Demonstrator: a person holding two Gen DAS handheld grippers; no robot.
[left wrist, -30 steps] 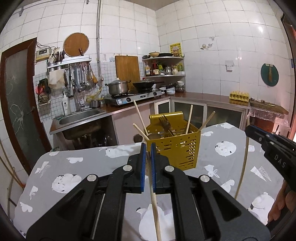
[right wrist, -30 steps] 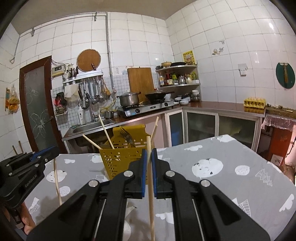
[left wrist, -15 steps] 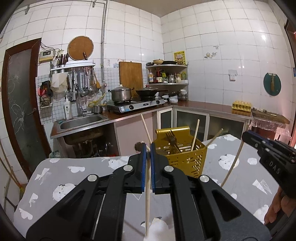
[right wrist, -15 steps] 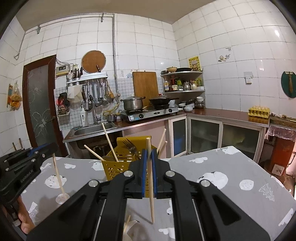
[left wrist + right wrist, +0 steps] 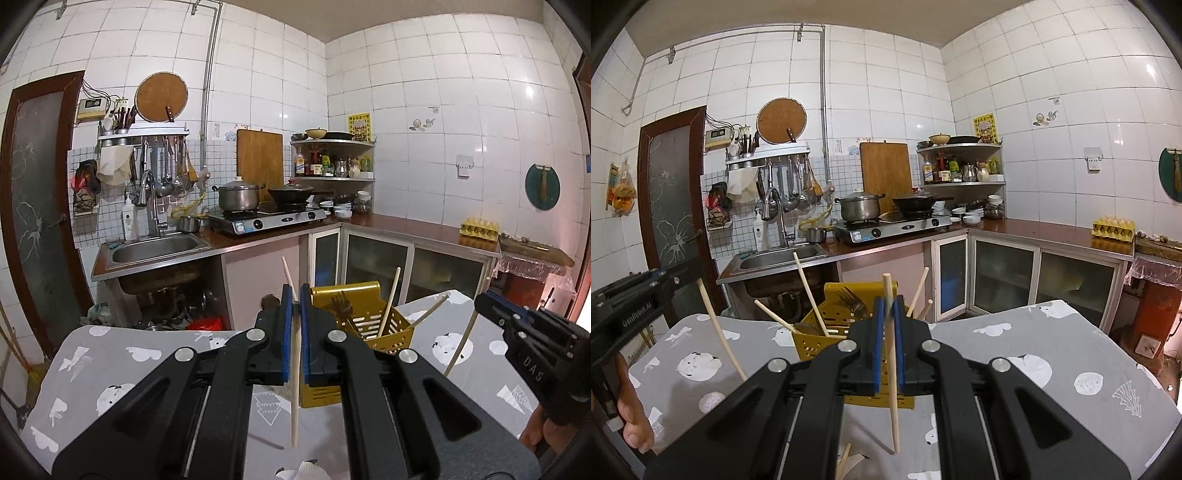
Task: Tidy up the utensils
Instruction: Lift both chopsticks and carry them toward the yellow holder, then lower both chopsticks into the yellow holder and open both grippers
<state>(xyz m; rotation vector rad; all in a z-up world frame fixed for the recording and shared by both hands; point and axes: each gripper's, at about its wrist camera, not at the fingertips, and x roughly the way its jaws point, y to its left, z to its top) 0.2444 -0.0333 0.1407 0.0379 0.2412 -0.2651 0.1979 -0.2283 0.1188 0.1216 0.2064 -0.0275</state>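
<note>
Two black grippers with blue pads are up over the table, the left gripper (image 5: 294, 306) and the right gripper (image 5: 887, 314). Each one pinches one pale wooden chopstick (image 5: 294, 387), so two chopsticks (image 5: 893, 387) are held. One yellow plastic basket with holes (image 5: 812, 345) stands on the one grey tablecloth with white shapes (image 5: 1015, 343). Four chopsticks (image 5: 809, 295) stick out of it, and one dark metal fork (image 5: 849, 300).

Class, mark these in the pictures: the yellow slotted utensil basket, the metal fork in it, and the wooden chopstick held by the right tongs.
Yellow slotted utensil basket (image 5: 384, 325), left wrist view, side wall.
Metal fork (image 5: 849, 297), right wrist view, tines.
Wooden chopstick (image 5: 894, 417), right wrist view, lower shaft.
</note>
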